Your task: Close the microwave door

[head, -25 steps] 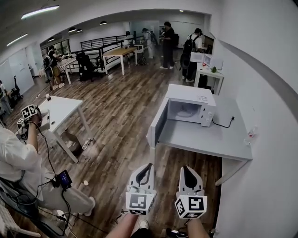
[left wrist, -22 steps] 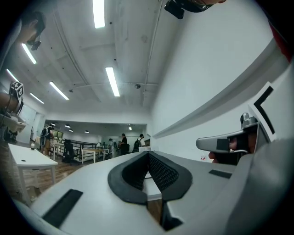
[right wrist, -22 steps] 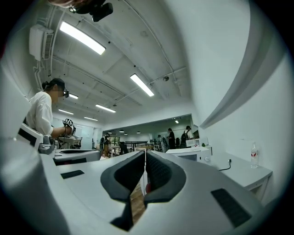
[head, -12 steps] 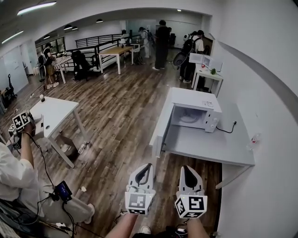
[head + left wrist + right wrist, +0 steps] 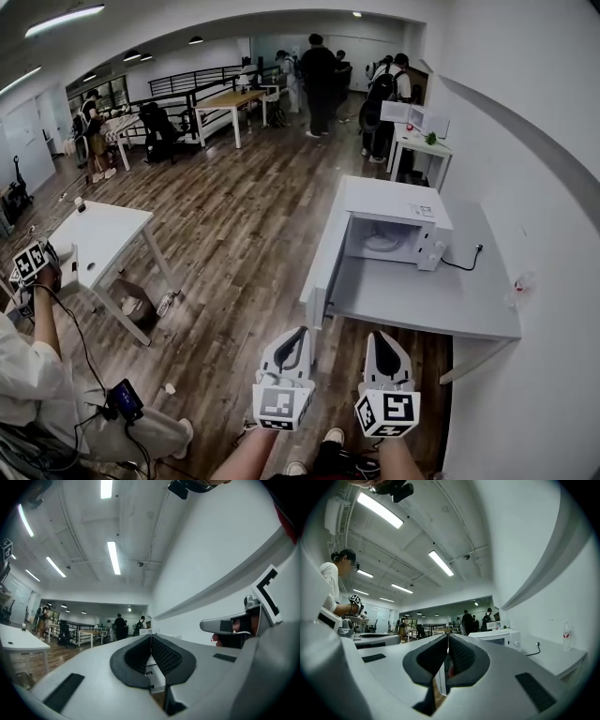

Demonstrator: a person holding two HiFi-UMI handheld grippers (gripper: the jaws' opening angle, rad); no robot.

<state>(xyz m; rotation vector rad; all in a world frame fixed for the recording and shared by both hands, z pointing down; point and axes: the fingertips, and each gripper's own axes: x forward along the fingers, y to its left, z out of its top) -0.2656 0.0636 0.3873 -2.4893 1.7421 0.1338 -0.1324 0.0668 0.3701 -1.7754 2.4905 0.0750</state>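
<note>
Microwave (image 5: 394,225) is seen well ahead of both claws, its door (image 5: 323,261) swung open toward the left claw (image 5: 301,331). Left claw and right claw (image 5: 376,336) are pressed together, empty. The door is judged light, stiff and hinged; its near free edge is best pushed.

R gripper (image 5: 448,643) jaws together, nothing btwn. White table (image 5: 555,657) carries microwave (image 5: 499,636) toward its far left corner; door state unclear from here. Bottle (image 5: 566,636) at table's wall-side edge, cable (image 5: 531,652) btwn the two.
</note>
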